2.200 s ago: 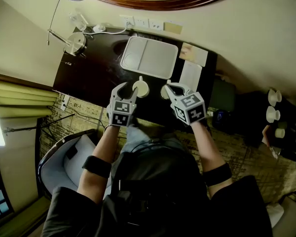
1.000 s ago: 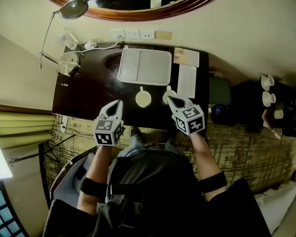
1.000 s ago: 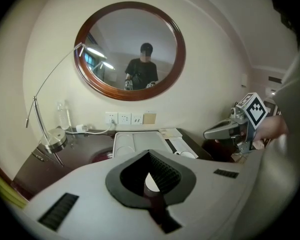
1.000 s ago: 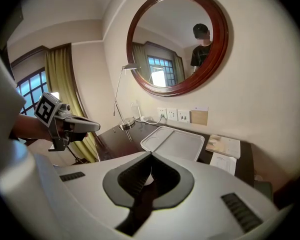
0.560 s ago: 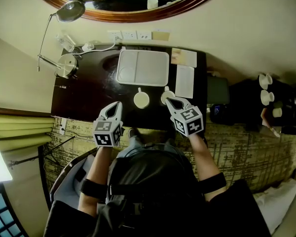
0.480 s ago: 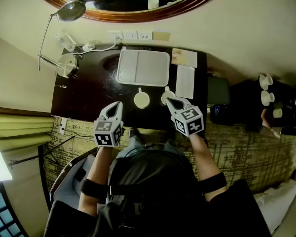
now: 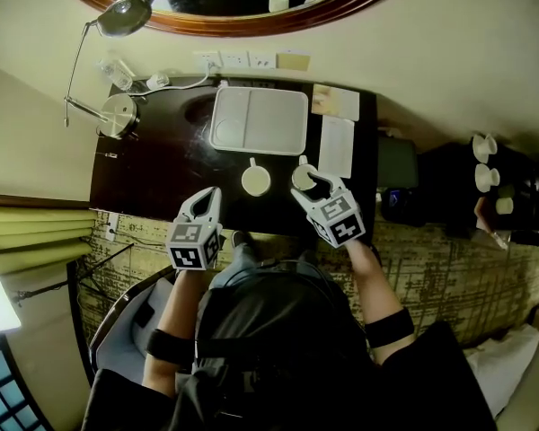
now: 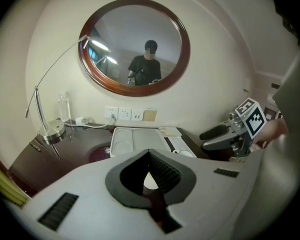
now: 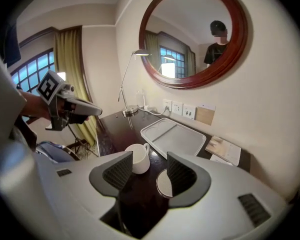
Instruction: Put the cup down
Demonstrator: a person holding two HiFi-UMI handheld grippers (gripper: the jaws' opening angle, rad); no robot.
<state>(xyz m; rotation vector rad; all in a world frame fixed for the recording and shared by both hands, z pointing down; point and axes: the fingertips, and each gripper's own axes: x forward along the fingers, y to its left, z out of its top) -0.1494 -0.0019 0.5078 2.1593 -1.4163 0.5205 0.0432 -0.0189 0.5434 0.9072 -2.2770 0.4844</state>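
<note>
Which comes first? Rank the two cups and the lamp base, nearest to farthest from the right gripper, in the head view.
1. Right cup, at the right gripper's open jaws.
2. Left cup, to its left.
3. Lamp base, far off at the back left.

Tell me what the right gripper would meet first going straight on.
The right gripper has just been opening its fingers, gripping nothing. It would probably meet the cup peeking from behind its right finger, else the dark desk; depth unclear.

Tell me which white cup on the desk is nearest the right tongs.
The right-hand cup, at the tips of the right tongs; the other cup stands farther left.
</note>
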